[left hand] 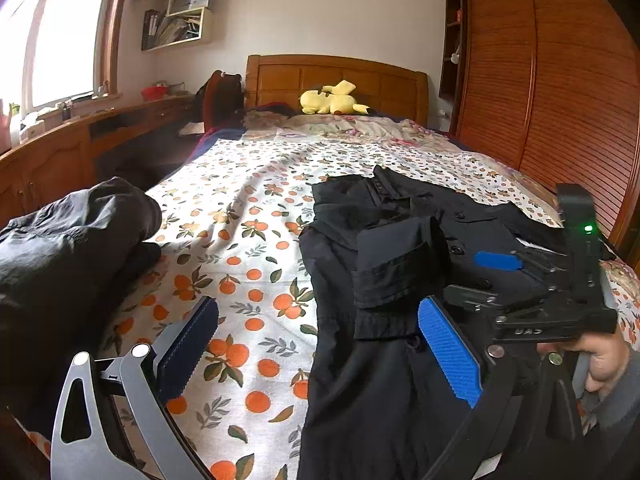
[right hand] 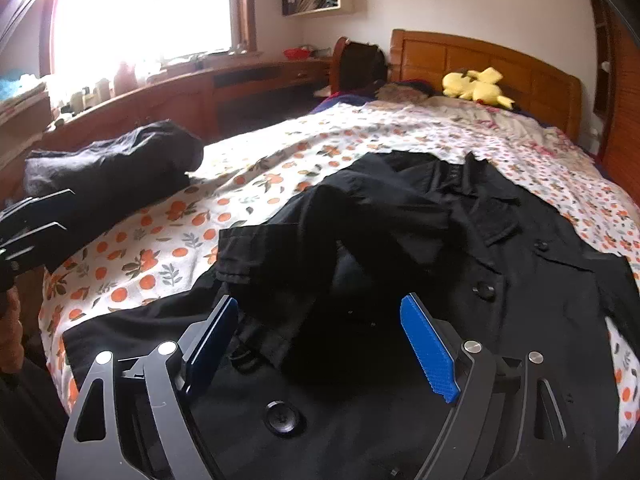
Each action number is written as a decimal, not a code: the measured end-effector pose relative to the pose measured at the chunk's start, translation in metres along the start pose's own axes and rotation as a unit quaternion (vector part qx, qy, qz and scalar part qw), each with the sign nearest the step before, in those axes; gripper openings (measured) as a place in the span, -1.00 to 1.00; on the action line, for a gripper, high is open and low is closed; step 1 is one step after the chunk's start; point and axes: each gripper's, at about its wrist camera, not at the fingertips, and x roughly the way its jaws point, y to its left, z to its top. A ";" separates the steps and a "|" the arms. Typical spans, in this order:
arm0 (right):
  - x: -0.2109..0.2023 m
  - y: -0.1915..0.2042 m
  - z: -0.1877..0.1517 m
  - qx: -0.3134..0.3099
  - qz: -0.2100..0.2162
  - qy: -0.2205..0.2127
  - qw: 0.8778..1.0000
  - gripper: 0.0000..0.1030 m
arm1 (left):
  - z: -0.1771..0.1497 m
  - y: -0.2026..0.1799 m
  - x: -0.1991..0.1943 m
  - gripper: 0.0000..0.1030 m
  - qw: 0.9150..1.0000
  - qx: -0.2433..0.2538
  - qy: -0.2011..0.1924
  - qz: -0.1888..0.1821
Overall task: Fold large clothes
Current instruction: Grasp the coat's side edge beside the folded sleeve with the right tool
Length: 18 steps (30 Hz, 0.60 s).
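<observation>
Blue ribbed fingers [left hand: 448, 350] of the left gripper [left hand: 320, 344] stand spread wide with nothing between them, one over the orange-print bedspread [left hand: 248, 240] and the other over the left edge of a black coat [left hand: 380, 380]. The right gripper [right hand: 320, 344] is likewise released, its two fingers [right hand: 430, 354] parted above the middle of the coat [right hand: 440, 240] and gripping no cloth. The coat lies spread front-up on the bed, collar toward the wooden headboard [left hand: 336, 80], round buttons [right hand: 282, 418] showing down its front. One sleeve [right hand: 288, 240] is folded across the chest, its cuff end lying toward the window side. The coat's far edge sits close to the bed's right side, near the slatted wardrobe doors [left hand: 560, 100]. To the left of the coat, a broad strip of bare bedspread runs up toward the pillows. At the bed's left edge rests a separate pile of dark clothing [left hand: 68, 248], well apart from the coat. A yellow plush toy [left hand: 332, 100] lies by the headboard. In the left wrist view the right gripper's black body [left hand: 560, 300] hangs over the coat's right half, a hand [left hand: 600, 360] holding it.
</observation>
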 end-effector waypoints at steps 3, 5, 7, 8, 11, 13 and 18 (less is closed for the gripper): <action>0.013 0.004 0.000 -0.004 0.009 0.016 1.000 0.55 | -0.002 0.004 -0.003 0.96 1.000 -0.003 -0.001 0.000; 0.022 0.006 -0.002 -0.006 0.016 0.028 0.999 0.34 | -0.002 0.006 -0.003 0.96 1.000 -0.004 0.000 0.000; 0.029 0.004 -0.005 -0.002 0.023 0.042 0.999 0.14 | -0.002 0.006 -0.004 0.96 1.000 -0.005 0.001 -0.001; 0.032 0.003 -0.006 0.001 0.026 0.047 0.999 0.09 | -0.002 0.007 -0.004 0.96 1.000 -0.006 0.001 -0.001; 0.036 0.002 -0.008 0.003 0.036 0.059 0.998 -0.12 | -0.002 0.006 -0.004 0.96 1.000 -0.005 0.001 -0.001; 0.037 0.002 -0.009 0.003 0.049 0.063 0.997 -0.51 | -0.003 0.007 -0.004 0.95 1.000 -0.005 0.001 -0.001; 0.032 -0.004 -0.011 0.015 0.068 0.062 0.996 -0.89 | -0.002 0.001 -0.004 0.96 1.000 -0.003 0.001 -0.005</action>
